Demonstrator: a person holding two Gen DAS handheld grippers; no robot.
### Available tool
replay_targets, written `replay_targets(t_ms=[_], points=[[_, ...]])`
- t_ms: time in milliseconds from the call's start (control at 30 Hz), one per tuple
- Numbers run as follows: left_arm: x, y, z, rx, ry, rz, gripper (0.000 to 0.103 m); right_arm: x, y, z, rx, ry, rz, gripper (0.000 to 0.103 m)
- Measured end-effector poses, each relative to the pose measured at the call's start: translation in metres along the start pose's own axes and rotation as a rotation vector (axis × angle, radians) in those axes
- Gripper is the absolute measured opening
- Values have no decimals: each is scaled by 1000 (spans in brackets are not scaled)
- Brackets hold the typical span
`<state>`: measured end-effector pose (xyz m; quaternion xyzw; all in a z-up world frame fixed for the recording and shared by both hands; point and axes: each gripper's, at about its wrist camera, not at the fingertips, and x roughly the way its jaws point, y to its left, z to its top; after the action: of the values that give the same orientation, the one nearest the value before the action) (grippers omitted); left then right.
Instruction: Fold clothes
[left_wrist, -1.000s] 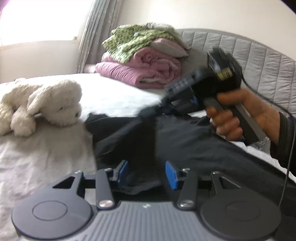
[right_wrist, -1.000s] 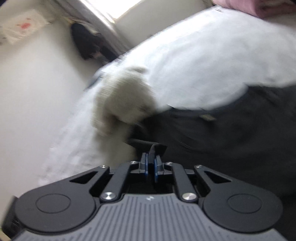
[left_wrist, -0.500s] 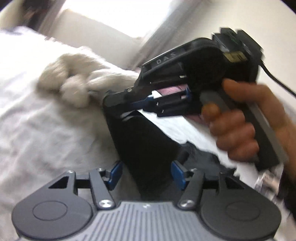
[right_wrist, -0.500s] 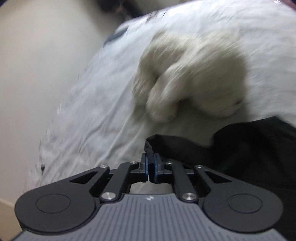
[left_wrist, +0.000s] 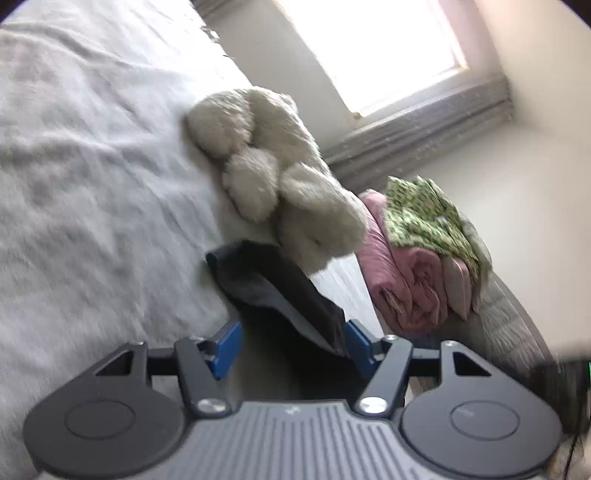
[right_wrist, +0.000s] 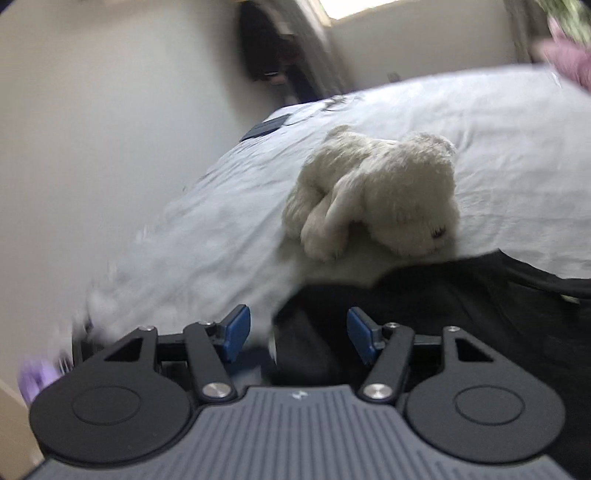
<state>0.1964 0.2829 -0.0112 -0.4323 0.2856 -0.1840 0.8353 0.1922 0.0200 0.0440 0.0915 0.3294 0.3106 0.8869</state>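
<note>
A black garment (left_wrist: 280, 291) lies on the white bed (left_wrist: 92, 177); a folded edge of it lies between the blue pads of my left gripper (left_wrist: 291, 341), which is open. In the right wrist view the same black garment (right_wrist: 461, 295) spreads over the bed (right_wrist: 221, 206) at lower right. My right gripper (right_wrist: 297, 334) is open just above the garment's edge, holding nothing. Both views are motion-blurred.
A cream plush dog (left_wrist: 280, 192) lies on the bed right beside the garment, also in the right wrist view (right_wrist: 380, 195). A pile of pink bedding (left_wrist: 406, 269) topped by green patterned cloth (left_wrist: 421, 214) sits by the grey headboard (left_wrist: 517, 332). A window (left_wrist: 373, 48) is behind.
My right gripper was shut on the garment's edge and has opened, letting it go. The left view has swung round, and the right gripper has left it.
</note>
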Motion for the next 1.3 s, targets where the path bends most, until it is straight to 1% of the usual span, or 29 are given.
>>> replay_targets(t_ms=[100, 200, 233, 267, 300, 333, 367, 400, 500, 567, 667, 733, 800, 867, 900, 933, 1000, 1067, 1100, 1133, 1233, 1267, 1300], points=[[7, -6, 6, 47, 8, 63, 64, -3, 25, -34, -199, -13, -49, 62], [20, -14, 12, 97, 16, 113, 64, 16, 43, -45, -336, -14, -127, 62], [25, -16, 14, 112, 18, 126, 63, 23, 48, -47, -377, -17, -157, 51], [29, -16, 17, 120, 18, 135, 61, 30, 50, -48, -395, -13, -181, 39], [31, -16, 20, 133, 13, 153, 48, 35, 49, -48, -384, 1, -196, 8], [33, -17, 22, 148, 7, 174, 19, 41, 48, -47, -373, 15, -211, 2], [35, -15, 25, 152, 8, 191, 7, 46, 47, -47, -354, 24, -213, 2], [36, -13, 28, 152, 12, 205, 4, 49, 45, -48, -327, 28, -200, 2], [34, -16, 42, 187, -41, 208, 2, 60, 40, -51, -243, 38, -162, 2], [29, -23, 52, 215, -61, 204, 2, 67, 37, -52, -188, 45, -136, 3], [24, -33, 57, 284, -84, 233, 0, 77, 31, -55, -105, 55, -97, 4], [26, -28, 60, 277, -82, 271, 0, 83, 28, -56, -62, 67, -79, 4], [29, -18, 60, 269, -53, 300, 0, 86, 22, -57, -63, 90, -82, 3], [28, -8, 60, 229, -32, 281, 5, 84, 18, -54, -61, 92, -71, 3], [27, -3, 61, 199, -36, 265, 22, 82, 19, -53, -66, 89, -66, 4], [29, -4, 61, 201, -34, 262, 43, 79, 20, -53, -72, 85, -56, 6], [35, -10, 61, 228, -27, 264, 51, 77, 23, -54, -88, 86, -53, 7], [41, -15, 60, 255, -21, 266, 54, 77, 24, -55, -106, 83, -62, 6], [44, -18, 60, 269, -17, 267, 59, 74, 25, -55, -112, 75, -66, 8], [47, -20, 60, 282, -14, 268, 61, 72, 27, -56, -119, 68, -69, 14], [59, -25, 57, 327, 14, 281, 58, 65, 35, -58, -166, 40, -88, 15], [61, -24, 56, 338, 25, 280, 55, 64, 38, -58, -200, 31, -98, 16], [64, -24, 54, 348, 37, 279, 33, 63, 41, -58, -233, 25, -106, 24]])
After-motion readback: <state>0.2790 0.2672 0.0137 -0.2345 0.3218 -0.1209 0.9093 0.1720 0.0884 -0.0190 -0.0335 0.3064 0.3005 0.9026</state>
